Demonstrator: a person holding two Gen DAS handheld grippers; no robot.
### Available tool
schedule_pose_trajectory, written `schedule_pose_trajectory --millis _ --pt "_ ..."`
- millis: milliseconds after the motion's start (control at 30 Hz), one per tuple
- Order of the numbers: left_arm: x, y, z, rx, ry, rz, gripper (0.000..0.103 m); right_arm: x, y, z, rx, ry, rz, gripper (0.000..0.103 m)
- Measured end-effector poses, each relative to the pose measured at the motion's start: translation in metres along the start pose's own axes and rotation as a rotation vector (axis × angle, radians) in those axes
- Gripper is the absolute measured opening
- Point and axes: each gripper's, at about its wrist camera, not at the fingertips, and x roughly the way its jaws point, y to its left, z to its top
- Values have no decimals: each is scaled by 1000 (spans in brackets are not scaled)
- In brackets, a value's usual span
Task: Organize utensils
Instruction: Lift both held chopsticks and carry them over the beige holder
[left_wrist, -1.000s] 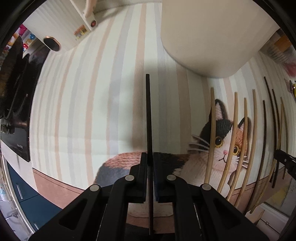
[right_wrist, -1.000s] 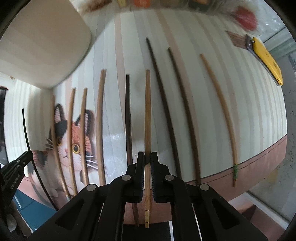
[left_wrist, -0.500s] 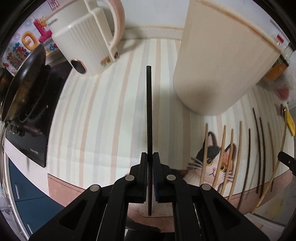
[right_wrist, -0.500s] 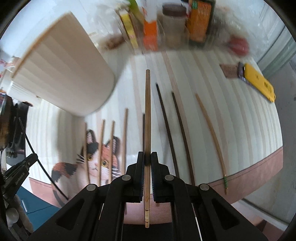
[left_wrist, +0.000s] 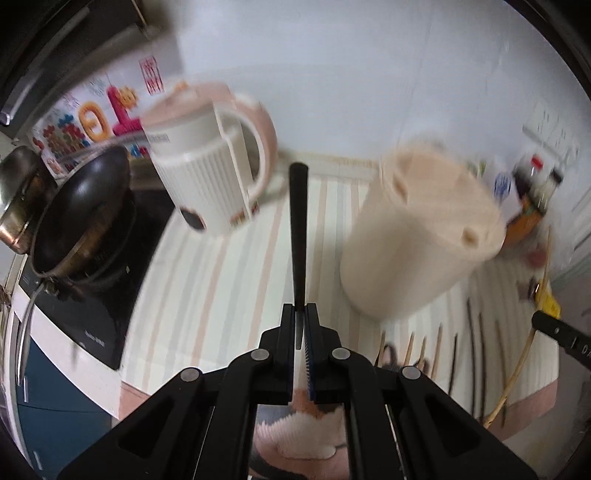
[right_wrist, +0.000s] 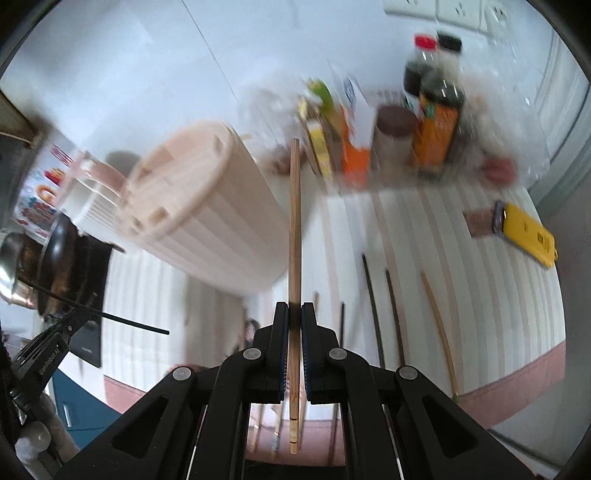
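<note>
My left gripper (left_wrist: 299, 325) has its jaws pinched on a black chopstick (left_wrist: 297, 236), which sticks straight out ahead of the fingers, clear of the mat. My right gripper (right_wrist: 294, 325) is clamped the same way on a light bamboo chopstick (right_wrist: 294, 229), its marked end poking back between the fingers.

Just past both sticks stands the beige ribbed holder (left_wrist: 424, 236), upright on the striped mat (left_wrist: 207, 288), with slots showing in its lid. From the left camera it sits to the right of the black stick's tip; from the right camera it sits to the left of the bamboo one. The view is blurred, so I cannot tell how near either tip is to a slot.

More chopsticks (right_wrist: 373, 310), dark and pale, lie side by side on the mat at the right. A white ribbed jug (left_wrist: 207, 173) stands behind the holder beside a black pan (left_wrist: 81, 206) on the stove. Bottles (right_wrist: 436, 122) and boxes crowd the back wall, and a yellow flat object (right_wrist: 528, 232) lies at the mat's far right.
</note>
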Motion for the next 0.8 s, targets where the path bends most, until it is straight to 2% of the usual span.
schedule_pose_trajectory --millis 233,400,567,800 --pt "-57 6 48 -44 -149 -47 2 -43 22 47 -22 -119 73 7" --pt "-90 -11 89 -28 -230 -105 2 -66 40 91 -49 -212 95 7" --pt "-90 -32 124 -7 -231 -156 2 -78 53 138 -48 -296 114 7" --pt "-55 -60 148 6 -137 -227 2 -63 68 188 -42 -372 125 7"
